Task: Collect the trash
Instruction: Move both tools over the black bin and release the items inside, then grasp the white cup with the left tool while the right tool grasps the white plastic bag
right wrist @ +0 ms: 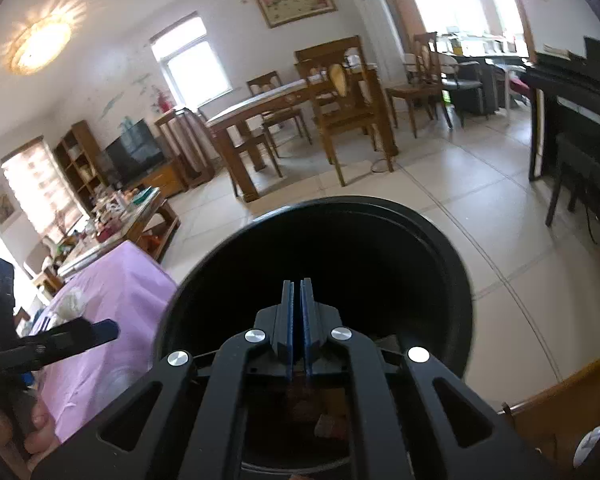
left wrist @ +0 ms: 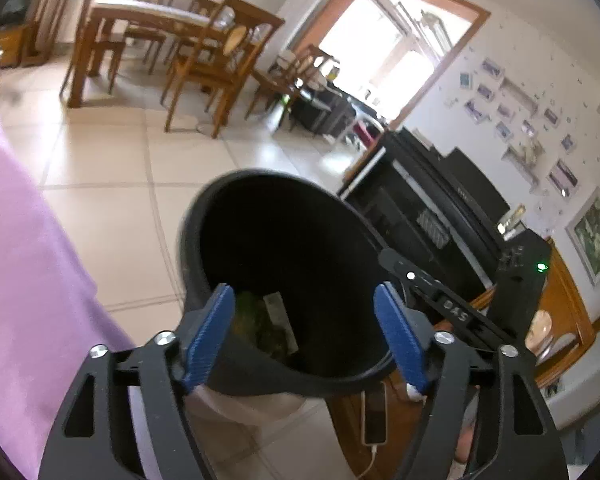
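The black trash bin (left wrist: pixel 284 264) is in the air over the tiled floor (left wrist: pixel 112 184), tipped so that its open mouth faces up and toward both cameras; its long axis, from mouth to base, slants down and away from the person. In the left wrist view the left tongs (left wrist: pixel 304 312) stand wide apart, their blue pads (left wrist: pixel 212 328) on either side of the bin's near rim without pressing on anything, and below them, inside the bin, lie a few scraps (left wrist: pixel 268 320) of green and pale wrapper. In the right wrist view the right tongs (right wrist: pixel 298 292) are all but closed, a thin slit between the blue pads, reaching over the near rim; whether they pinch the rim or a liner I cannot tell, since the wall there is dark and hidden by the black frame. The step in hand looks like dropping a piece into the bin while it is steadied. To do it well, keep the mouth level enough that the scraps cannot slide out, hold the open left tongs squarely over the middle of the opening, and draw them back without catching the rim. The lilac cloth (right wrist: pixel 112 292) on the bench lies just beside the bin, so the bin should stay clear of it.
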`<state>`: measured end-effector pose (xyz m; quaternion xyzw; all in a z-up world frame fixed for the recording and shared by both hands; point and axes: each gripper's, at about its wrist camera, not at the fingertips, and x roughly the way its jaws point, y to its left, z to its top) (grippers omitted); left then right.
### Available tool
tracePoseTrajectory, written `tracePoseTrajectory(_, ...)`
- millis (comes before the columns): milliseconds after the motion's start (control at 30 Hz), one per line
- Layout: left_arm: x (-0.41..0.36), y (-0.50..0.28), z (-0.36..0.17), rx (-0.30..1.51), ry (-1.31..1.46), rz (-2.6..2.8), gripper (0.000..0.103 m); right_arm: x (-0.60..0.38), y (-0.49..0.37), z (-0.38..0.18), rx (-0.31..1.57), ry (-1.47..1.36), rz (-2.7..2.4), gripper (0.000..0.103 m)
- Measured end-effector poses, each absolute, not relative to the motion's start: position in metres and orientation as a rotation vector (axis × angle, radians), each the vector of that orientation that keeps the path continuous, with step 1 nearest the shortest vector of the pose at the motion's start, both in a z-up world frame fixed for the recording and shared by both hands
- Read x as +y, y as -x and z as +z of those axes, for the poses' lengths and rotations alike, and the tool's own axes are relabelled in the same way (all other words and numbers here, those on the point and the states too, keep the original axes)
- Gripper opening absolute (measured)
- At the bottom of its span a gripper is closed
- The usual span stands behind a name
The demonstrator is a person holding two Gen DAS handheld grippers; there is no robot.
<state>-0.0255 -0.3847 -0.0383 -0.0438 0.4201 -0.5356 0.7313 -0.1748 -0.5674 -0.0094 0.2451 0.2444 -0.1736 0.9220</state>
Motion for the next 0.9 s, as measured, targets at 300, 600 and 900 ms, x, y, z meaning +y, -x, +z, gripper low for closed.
tracePoseTrajectory(300, -0.228, 0.007, 0.005, 0.814, 0.164, -0.949, 0.081, -0.474, 0.107, 0.026, 0.498, -0.413, -0.083, 0.097)
tracePoseTrajectory(600, -0.022, -0.039, 0.025, 0.728, 0.145, -0.486, 0.080, -0.356, 0.007, 0.037, 0.621, -0.331, 0.186, 0.097)
tracePoseTrajectory(900, 0.073, -0.125, -0.011, 0.913, 0.062, -0.349, 0.068, -0.276, -0.107, 0.018, 0.797, -0.268, 0.279, 0.077)
